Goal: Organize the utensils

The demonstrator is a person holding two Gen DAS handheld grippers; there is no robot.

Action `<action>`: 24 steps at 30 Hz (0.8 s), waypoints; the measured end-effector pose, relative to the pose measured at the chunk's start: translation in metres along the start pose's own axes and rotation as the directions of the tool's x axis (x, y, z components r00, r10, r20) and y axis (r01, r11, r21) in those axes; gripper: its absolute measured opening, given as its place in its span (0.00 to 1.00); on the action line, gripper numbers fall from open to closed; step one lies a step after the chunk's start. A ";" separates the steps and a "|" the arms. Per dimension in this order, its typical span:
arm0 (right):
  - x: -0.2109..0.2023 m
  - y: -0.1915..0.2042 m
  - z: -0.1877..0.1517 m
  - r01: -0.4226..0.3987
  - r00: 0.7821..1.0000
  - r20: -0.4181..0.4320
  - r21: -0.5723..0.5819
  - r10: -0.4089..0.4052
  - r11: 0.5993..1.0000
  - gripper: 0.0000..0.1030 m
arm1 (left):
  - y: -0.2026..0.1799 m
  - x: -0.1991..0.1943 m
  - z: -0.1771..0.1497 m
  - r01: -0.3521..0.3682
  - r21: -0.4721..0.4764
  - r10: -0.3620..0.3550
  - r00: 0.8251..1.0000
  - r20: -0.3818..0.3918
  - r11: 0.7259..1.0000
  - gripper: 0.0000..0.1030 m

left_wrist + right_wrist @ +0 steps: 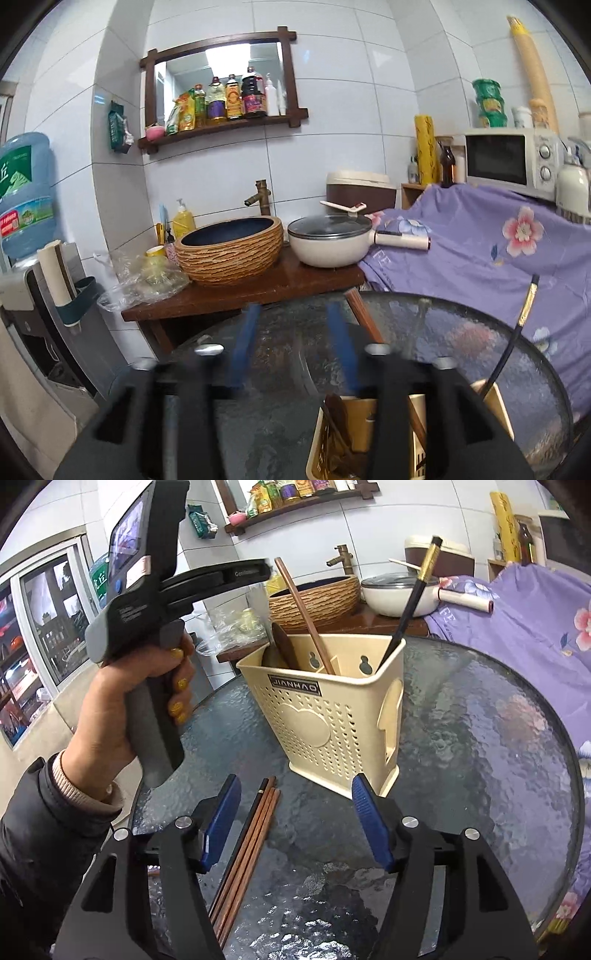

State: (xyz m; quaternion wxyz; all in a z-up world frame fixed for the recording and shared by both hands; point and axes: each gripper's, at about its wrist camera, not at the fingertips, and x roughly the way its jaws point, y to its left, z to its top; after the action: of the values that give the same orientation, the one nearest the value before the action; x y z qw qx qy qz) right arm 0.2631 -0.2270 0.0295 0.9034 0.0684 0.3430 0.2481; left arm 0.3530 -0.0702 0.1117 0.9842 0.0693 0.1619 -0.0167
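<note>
While the cream perforated plastic utensil caddy (332, 716) stands on the round glass table (480, 738), both the left gripper (295, 343) and right gripper (295, 819) gape wide, empty.

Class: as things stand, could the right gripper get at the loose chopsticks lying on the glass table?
Probably yes. The right gripper stands open and empty, and the brown and black chopsticks lie flat on the textured glass table just beside its left finger, clear of the cream perforated plastic holder.
</note>
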 end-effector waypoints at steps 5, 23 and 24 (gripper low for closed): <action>0.002 0.002 -0.009 0.002 1.000 -0.017 0.005 -0.002 1.000 0.62 | -0.003 -0.014 0.000 0.001 0.064 -0.002 1.000 0.023 0.998 0.74; 0.000 0.000 -0.053 -0.045 0.997 -0.063 0.077 0.050 0.996 0.63 | 0.045 -0.161 -0.149 0.569 0.300 -0.409 0.791 -0.455 0.766 0.81; 0.002 -0.001 -0.056 -0.052 0.996 -0.072 0.087 0.058 0.995 0.63 | 0.047 -0.168 -0.161 0.591 0.312 -0.416 0.775 -0.475 0.744 0.79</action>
State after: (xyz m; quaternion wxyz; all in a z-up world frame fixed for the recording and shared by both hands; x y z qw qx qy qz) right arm 0.2286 -0.2298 -0.0142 0.8791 0.1069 0.3847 0.2603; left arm 0.1459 0.0011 0.0208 0.8481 0.2468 0.3515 -0.3103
